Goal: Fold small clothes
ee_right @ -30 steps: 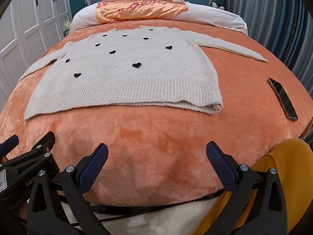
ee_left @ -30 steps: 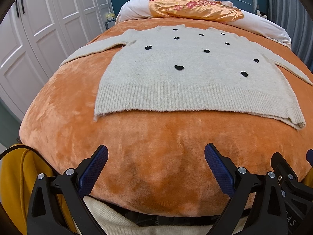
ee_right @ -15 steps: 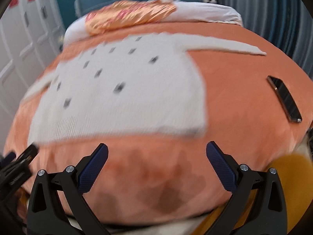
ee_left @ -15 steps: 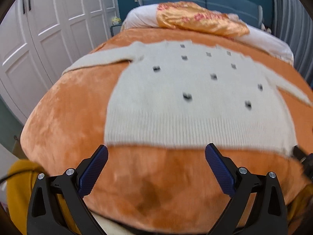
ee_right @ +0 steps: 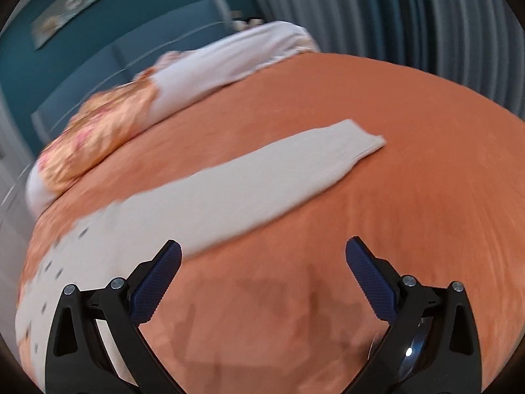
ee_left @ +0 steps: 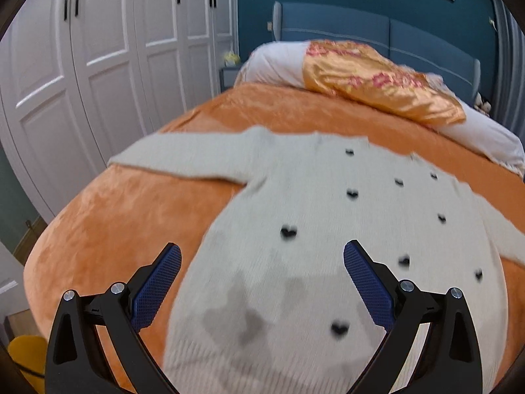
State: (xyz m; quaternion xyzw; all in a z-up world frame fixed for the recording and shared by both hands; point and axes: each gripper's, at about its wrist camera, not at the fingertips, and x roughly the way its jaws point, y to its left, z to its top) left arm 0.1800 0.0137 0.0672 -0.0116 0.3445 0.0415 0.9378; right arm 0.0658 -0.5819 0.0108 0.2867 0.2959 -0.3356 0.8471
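A cream knit sweater (ee_left: pixel 311 229) with small black hearts lies flat on the orange bedspread (ee_left: pixel 115 216), sleeves spread out. My left gripper (ee_left: pixel 262 282) is open and empty, hovering above the sweater's lower left body. The left sleeve (ee_left: pixel 183 157) stretches off to the far left. My right gripper (ee_right: pixel 262 279) is open and empty above bare bedspread (ee_right: pixel 410 180), just in front of the right sleeve (ee_right: pixel 262 184), whose cuff (ee_right: pixel 357 141) points to the right. The sweater's body (ee_right: pixel 65 262) shows at the left edge of the right wrist view. Both views are blurred.
An orange floral pillow (ee_left: pixel 377 82) and a white pillow (ee_left: pixel 272 65) lie at the head of the bed against a blue headboard (ee_left: pixel 361 29). White wardrobe doors (ee_left: pixel 98 65) stand to the left. Grey curtains (ee_right: pixel 410 16) hang to the right.
Both grippers have moved forward from the foot of the bed over it. The left is now over the sweater's body, the right has swung to the right sleeve. Both stayed open.
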